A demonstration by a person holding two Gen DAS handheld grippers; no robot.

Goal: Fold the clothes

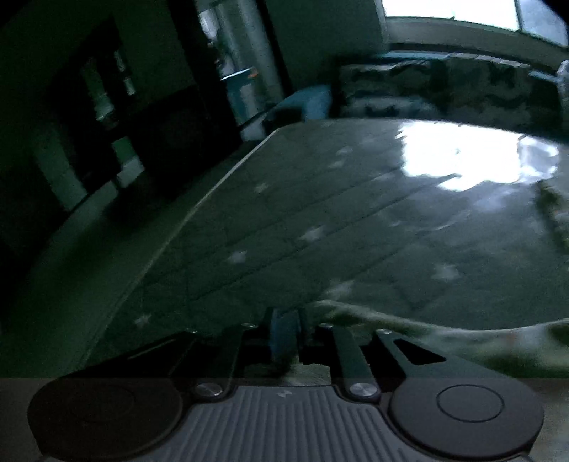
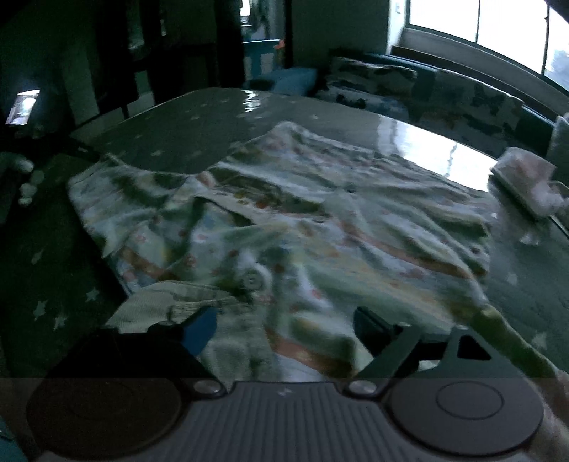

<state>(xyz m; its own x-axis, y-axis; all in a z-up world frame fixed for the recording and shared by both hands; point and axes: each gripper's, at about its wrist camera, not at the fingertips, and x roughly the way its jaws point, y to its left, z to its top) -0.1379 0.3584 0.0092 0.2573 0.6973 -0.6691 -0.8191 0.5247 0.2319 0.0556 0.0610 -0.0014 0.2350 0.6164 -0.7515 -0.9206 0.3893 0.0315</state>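
Observation:
A pale, colourfully printed garment (image 2: 291, 213) lies rumpled and spread over a table with a dark star-patterned cover (image 2: 185, 142); a round button (image 2: 251, 279) shows near its front. My right gripper (image 2: 284, 325) hovers over the garment's near edge, open wide, with cloth below the gap and not pinched. In the left wrist view only a strip of the garment (image 1: 444, 341) shows at the lower right, running up to the fingertips. My left gripper (image 1: 293, 328) has its fingers almost together, shut on that edge of the cloth.
A small pale bundle (image 2: 526, 181) sits at the table's far right. A sofa with patterned cushions (image 2: 373, 76) and a blue pillow (image 2: 295, 80) stands behind the table under a bright window (image 2: 476, 25). The table's left edge (image 1: 199, 202) drops to dim floor.

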